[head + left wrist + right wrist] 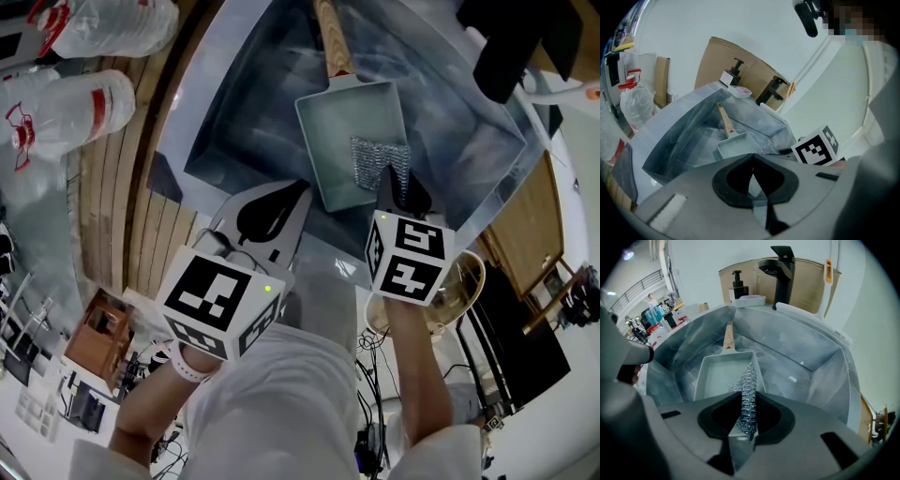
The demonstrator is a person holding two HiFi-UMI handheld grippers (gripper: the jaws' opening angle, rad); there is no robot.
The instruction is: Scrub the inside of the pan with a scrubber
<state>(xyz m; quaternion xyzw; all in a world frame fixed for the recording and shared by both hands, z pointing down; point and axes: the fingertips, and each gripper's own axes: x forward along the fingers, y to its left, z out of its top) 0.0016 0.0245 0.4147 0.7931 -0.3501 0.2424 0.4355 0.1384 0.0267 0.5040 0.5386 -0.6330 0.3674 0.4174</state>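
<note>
Clamping a crumpled steel-mesh scrubber point(747, 390) between its two jaws, the right gripper point(745, 420) is reaching over the near end of the pan point(719, 376), and the mesh is standing out ahead of the fingertips along the pan's right-hand wall, over its near right corner. Whether the mesh is pressing on the pan's floor is not showing clearly. The pan, a pale rectangular one, is lying inside the sink point(801, 352), with its wooden handle point(728, 338) pointing away toward the far wall. The left gripper point(752, 161) is hovering just beside the pan's near left corner, over the sink's near edge, and its jaws are meeting tip to tip with nothing between them. Its marker cube is sitting close to the right gripper's cube, the two side by side above the person's white sleeves. Beyond the sink a black faucet point(783, 268) is rising at the far rim, and a dark soap dispenser point(737, 284) is standing to its left in front of a sheet of cardboard point(740, 65). On the wooden counter to the left, clear plastic bottles point(84, 103) with red print are lying on their sides.
</note>
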